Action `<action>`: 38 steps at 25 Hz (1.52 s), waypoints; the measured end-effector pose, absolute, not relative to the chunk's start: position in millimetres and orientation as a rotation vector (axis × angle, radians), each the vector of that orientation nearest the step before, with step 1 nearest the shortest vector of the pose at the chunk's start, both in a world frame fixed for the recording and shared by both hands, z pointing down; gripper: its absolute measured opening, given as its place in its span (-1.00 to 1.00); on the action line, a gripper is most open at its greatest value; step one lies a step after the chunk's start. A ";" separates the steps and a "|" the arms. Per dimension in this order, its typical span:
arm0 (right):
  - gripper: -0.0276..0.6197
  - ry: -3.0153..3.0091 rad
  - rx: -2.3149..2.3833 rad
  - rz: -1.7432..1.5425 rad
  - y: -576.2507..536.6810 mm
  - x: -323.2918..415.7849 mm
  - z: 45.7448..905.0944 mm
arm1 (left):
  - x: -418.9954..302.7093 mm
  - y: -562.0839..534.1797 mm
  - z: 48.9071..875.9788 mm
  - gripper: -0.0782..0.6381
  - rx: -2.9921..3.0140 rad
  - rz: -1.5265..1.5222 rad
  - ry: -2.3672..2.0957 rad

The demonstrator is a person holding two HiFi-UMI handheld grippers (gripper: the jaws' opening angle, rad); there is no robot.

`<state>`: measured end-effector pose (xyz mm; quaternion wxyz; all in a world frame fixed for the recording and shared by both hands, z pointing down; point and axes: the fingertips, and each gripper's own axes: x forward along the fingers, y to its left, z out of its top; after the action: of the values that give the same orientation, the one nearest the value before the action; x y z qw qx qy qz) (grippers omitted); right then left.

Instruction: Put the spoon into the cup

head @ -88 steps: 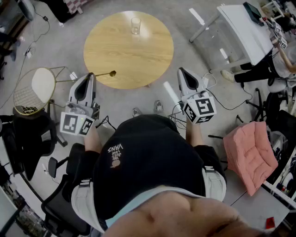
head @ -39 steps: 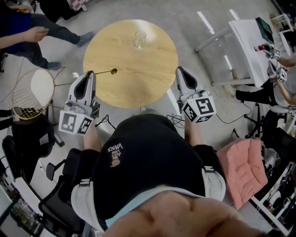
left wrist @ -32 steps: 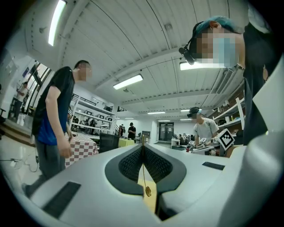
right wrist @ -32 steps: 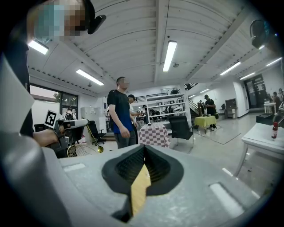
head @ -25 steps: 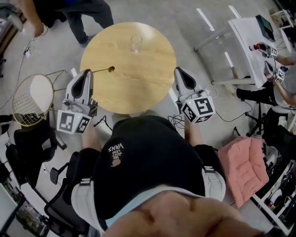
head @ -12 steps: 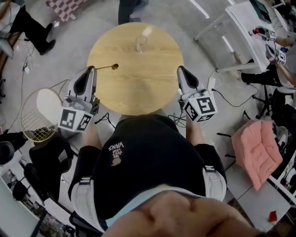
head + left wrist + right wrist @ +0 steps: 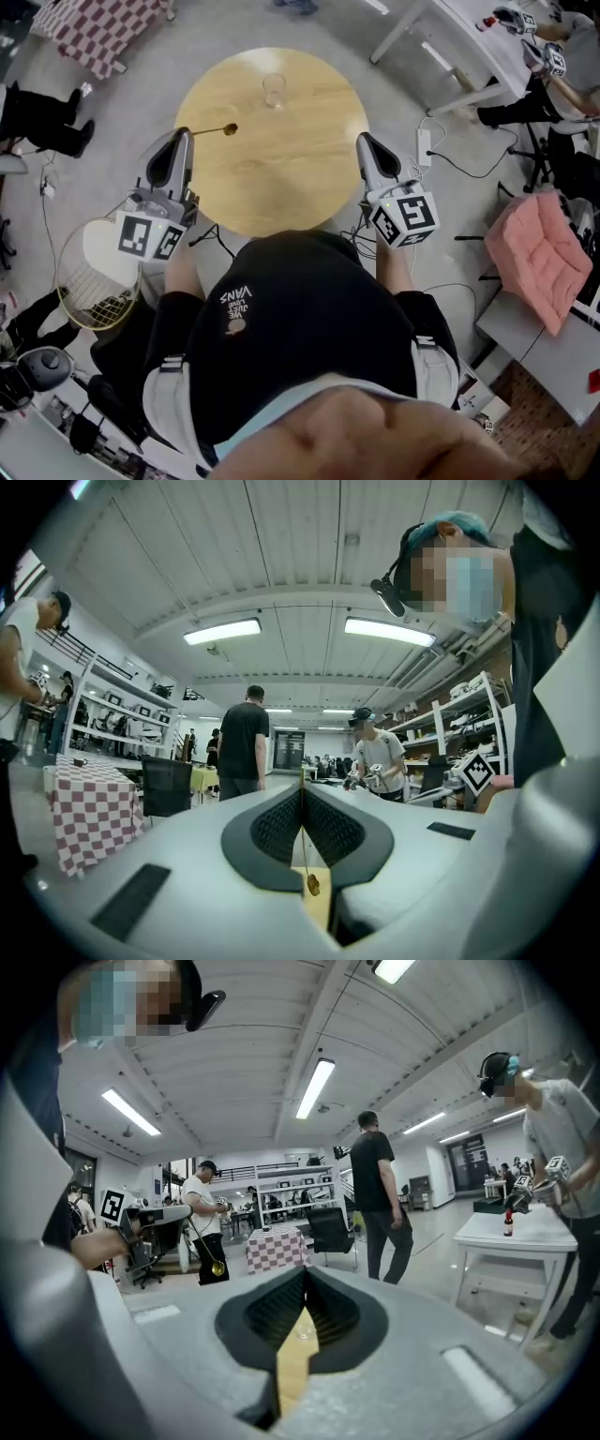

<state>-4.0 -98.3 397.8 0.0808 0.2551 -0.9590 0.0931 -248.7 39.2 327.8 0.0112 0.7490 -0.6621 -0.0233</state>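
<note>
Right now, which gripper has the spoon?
The left gripper: its jaws pinch the thin gold spoon by its handle. The right gripper has shut, empty jaws.

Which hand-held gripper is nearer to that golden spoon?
Left. The left hand-held gripper grips the spoon by its handle; the right hand-held gripper hangs at the table's opposite edge, well apart.

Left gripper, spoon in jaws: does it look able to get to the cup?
Probably yes. The left gripper holds the spoon over the left edge of the table, and only bare wood lies between its bowl and the upright, open cup. The right gripper sits off at the opposite edge.
</note>
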 end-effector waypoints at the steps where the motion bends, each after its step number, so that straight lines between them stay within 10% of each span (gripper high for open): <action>1: -0.92 -2.862 0.792 0.282 -96.7 -1.4 396.8 | -249.1 35.3 326.1 -0.77 2.359 -0.070 -2.043; 38: -0.92 -2.634 1.324 0.383 -91.4 82.9 417.8 | -230.0 -102.2 345.3 -0.77 2.677 0.017 -1.662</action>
<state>82.9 -91.4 417.8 0.0840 0.4439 -0.8829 0.1284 -230.0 -102.2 345.3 -0.0045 0.8496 -0.5274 0.0054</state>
